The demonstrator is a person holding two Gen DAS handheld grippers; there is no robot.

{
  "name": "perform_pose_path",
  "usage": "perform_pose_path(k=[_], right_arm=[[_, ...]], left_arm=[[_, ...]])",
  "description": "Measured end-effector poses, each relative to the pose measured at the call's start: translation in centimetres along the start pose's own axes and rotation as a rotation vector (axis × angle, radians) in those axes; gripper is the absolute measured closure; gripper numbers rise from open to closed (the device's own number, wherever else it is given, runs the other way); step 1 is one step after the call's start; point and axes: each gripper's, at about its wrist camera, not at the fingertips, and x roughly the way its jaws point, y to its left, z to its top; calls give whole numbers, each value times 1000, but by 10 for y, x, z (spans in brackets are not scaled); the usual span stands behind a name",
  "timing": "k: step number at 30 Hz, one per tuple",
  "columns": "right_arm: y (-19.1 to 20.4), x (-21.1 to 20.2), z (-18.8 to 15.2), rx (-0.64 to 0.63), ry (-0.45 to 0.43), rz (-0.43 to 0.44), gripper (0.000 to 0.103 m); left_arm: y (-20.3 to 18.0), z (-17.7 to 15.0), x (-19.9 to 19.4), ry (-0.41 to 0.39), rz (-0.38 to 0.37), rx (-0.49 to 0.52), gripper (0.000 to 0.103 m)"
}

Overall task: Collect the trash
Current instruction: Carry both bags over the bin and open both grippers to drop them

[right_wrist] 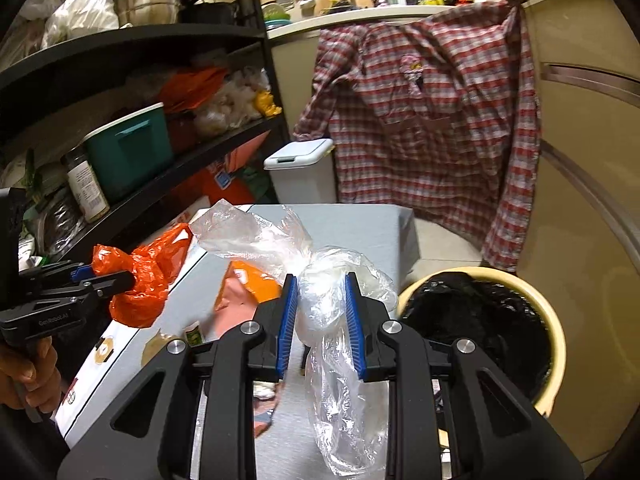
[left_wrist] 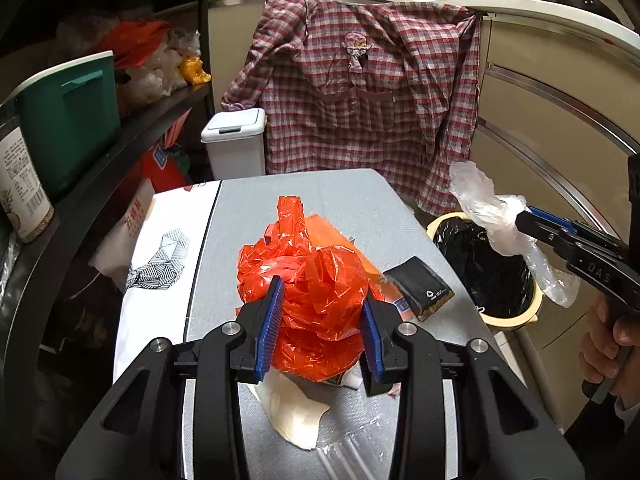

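Blue ribbed pads of the left tongs [left_wrist: 323, 332] are pinching a crumpled orange plastic bag [left_wrist: 308, 280] and holding it up over the grey desk [left_wrist: 352, 196], while the right tongs [right_wrist: 321, 320] are squeezing a knotted clear plastic bag [right_wrist: 320, 288] whose loose tail is dangling below the pads. Both loads are sitting clear of the surface, and the round bin [left_wrist: 516, 320] with its black liner is waiting low beside the desk on the right, with the clear bag hovering near its rim in the left wrist view. More trash is lying on the desk underneath: a dark wrapper [left_wrist: 420, 284], an orange packet [right_wrist: 248, 280], a torn scrap of white paper [left_wrist: 296, 412] and small bits near the right tongs. The main risk, as I judge it, is that thin film is slipping out of a partial grip; the clear bag is being held only at its knot, so a quick swing could be shaking it free before it is over the liner. Its hanging tail could also be snagging on the bin's rim or draping outside it. The orange bag is puffy and springy, so it may be catching on a pad when released, or landing on the rim and rolling to the floor. With both hands heading for one bin, the two tools could be bumping each other.
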Motion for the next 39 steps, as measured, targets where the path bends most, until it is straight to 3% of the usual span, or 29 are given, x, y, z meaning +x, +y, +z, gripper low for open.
perform_pose_path(k=[20, 28, 39], right_arm=[[-50, -22, 8, 91, -31, -102, 78], [-78, -27, 16, 97, -73, -195, 78], [-129, -33, 23, 175, -90, -277, 78]], left_arm=[[-38, 18, -5, -58, -27, 66, 67], [-73, 42, -2, -106, -105, 56, 66], [-136, 60, 37, -83, -198, 57, 66]])
